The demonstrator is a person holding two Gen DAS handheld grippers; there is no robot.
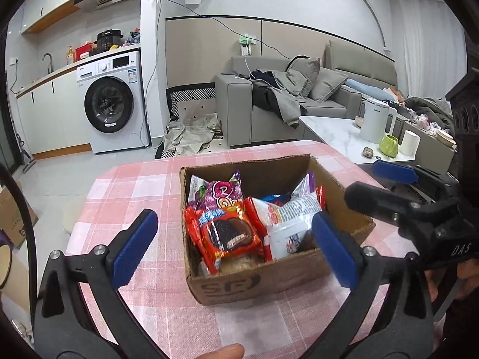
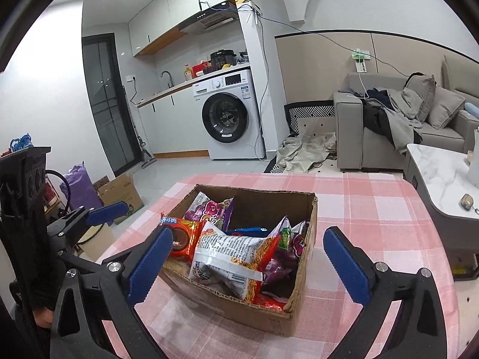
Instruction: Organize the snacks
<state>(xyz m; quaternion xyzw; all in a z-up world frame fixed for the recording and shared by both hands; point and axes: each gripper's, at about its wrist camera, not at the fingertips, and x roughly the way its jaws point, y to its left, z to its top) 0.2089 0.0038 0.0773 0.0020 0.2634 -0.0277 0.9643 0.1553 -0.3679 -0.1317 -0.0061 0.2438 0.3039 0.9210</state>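
Both tools stand with jaws spread wide and empty. The left hand-held gripper [image 1: 233, 248] hovers at the near left corner of the cardboard box [image 1: 269, 287]; its right pad overlaps the near wall in that view, and contact cannot be confirmed. The right hand-held gripper [image 2: 248, 266] hangs over the near side of the same box, pinching nothing.

Step in hand, as judged: the snacks appear already gathered in the box, which sits on the pink checked table [image 2: 374, 209]. No packet lies loose on the visible cloth. The placing step looks finished or nearly so.

Contents, near to far: a red chocolate-biscuit packet [image 1: 229, 236] at the left front, a white noodle bag [image 2: 230, 257] lying across the middle, a blue wrapper [image 2: 251, 231] partly buried, and purple candy bags [image 1: 223, 193] leaning at the back.

Next move, as judged: either clear both tools away from the box, or straighten the noodle bag, which rides high and tilted. That calls for a descent past the box walls.

Obstructions: the two tools are close together and could collide. Farther off, a side table [image 1: 335, 134] carries a white kettle [image 1: 375, 121] and a green cup [image 1: 389, 146]; both are well apart from the work.
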